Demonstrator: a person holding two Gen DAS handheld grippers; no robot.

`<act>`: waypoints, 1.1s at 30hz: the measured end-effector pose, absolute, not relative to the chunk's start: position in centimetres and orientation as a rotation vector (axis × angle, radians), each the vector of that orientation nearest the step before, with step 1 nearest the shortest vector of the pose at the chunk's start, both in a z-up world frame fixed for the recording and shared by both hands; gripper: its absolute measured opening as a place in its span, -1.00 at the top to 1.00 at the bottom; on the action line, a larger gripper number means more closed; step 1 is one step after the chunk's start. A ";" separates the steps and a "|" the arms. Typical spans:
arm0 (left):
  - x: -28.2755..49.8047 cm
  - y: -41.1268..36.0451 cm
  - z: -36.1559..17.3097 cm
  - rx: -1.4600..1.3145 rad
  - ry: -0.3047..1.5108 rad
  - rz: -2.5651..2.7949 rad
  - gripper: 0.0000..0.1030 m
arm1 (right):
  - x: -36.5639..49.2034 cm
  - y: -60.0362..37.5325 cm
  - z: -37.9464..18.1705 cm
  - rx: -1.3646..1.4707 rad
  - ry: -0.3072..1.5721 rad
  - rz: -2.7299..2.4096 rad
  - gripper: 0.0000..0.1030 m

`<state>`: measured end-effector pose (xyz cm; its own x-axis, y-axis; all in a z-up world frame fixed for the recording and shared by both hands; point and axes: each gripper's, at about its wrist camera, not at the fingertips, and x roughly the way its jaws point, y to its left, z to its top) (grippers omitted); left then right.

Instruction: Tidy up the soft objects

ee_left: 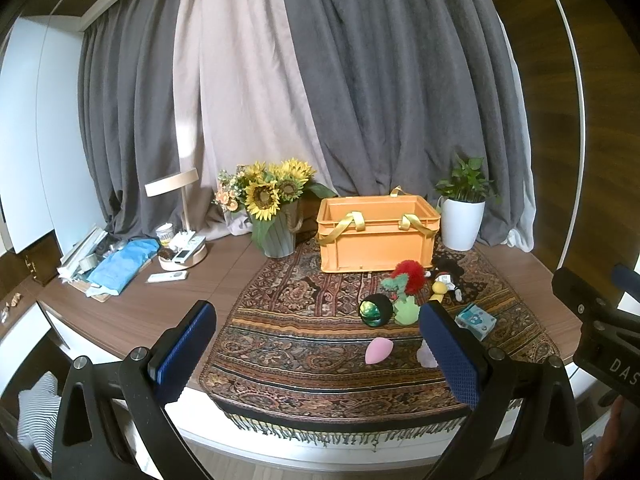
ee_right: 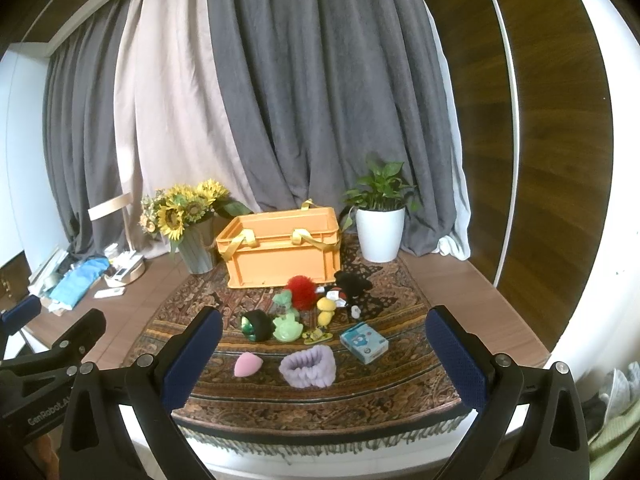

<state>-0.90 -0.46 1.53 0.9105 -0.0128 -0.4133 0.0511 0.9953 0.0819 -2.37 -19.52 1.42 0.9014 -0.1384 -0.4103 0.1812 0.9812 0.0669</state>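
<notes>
An orange crate with yellow handles stands at the back of a patterned cloth. In front of it lie soft things: a red pompom, a black plush, a green plush, a black-green roll, a yellow toy, a pink sponge, a lilac scrunchie and a blue tissue pack. My left gripper and right gripper are both open and empty, held short of the table's front edge.
A sunflower vase stands left of the crate, a white potted plant to its right. A lamp, remotes and a blue cloth clutter the far left. Grey curtains hang behind.
</notes>
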 end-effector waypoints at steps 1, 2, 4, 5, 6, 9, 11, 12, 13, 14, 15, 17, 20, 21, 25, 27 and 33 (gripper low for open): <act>-0.9 -0.5 1.5 0.092 0.425 -0.033 -1.00 | -2.4 -19.5 1.4 0.104 0.417 -0.165 -0.99; -0.9 -0.5 1.5 0.092 0.424 -0.032 -1.00 | -2.4 -19.5 1.4 0.104 0.418 -0.165 -0.99; -0.9 -0.4 1.5 0.092 0.423 -0.033 -1.00 | -2.4 -19.5 1.4 0.105 0.415 -0.166 -0.99; -0.9 -0.4 1.5 0.092 0.423 -0.033 -1.00 | -2.4 -19.5 1.4 0.104 0.416 -0.167 -0.99; -0.9 -0.4 1.5 0.093 0.424 -0.034 -1.00 | -2.4 -19.5 1.4 0.104 0.416 -0.166 -0.99; -1.0 -0.5 1.4 0.091 0.423 -0.035 -1.00 | -2.5 -19.5 1.5 0.106 0.412 -0.164 -0.99; -0.9 -0.5 1.5 0.089 0.421 -0.036 -1.00 | -2.4 -19.4 1.7 0.106 0.412 -0.160 -0.99; -0.8 -0.7 1.7 0.089 0.421 -0.035 -1.00 | -2.5 -19.4 1.7 0.106 0.410 -0.161 -0.99; -0.7 -0.8 1.7 0.089 0.421 -0.035 -1.00 | -2.5 -19.4 1.7 0.106 0.409 -0.161 -0.99; -0.8 -0.7 1.7 0.089 0.422 -0.036 -1.00 | -2.4 -19.4 1.8 0.106 0.409 -0.160 -0.99; -0.8 -0.7 1.7 0.089 0.422 -0.036 -1.00 | -2.4 -19.4 1.8 0.106 0.409 -0.160 -0.99; -0.8 -0.8 1.7 0.088 0.422 -0.035 -1.00 | -2.3 -19.4 1.8 0.106 0.409 -0.161 -0.99; -0.9 -0.8 1.6 0.088 0.421 -0.036 -1.00 | -2.3 -19.4 1.9 0.106 0.409 -0.161 -0.99; -0.9 -0.7 1.5 0.089 0.419 -0.034 -1.00 | -2.3 -19.4 1.8 0.106 0.408 -0.160 -0.99; -1.0 -0.6 1.4 0.087 0.420 -0.036 -1.00 | -2.4 -19.4 1.8 0.106 0.407 -0.160 -0.99; -1.0 -0.6 1.4 0.087 0.418 -0.035 -1.00 | -2.4 -19.4 1.7 0.106 0.406 -0.160 -0.99; -1.0 -0.5 1.3 0.086 0.419 -0.036 -1.00 | -2.3 -19.4 1.7 0.107 0.405 -0.160 -0.99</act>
<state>-1.02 -0.55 1.30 0.9131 -0.0166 -0.4075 0.0522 0.9957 0.0765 -2.34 -19.40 1.68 0.9068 -0.1335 -0.4000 0.1762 0.9817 0.0719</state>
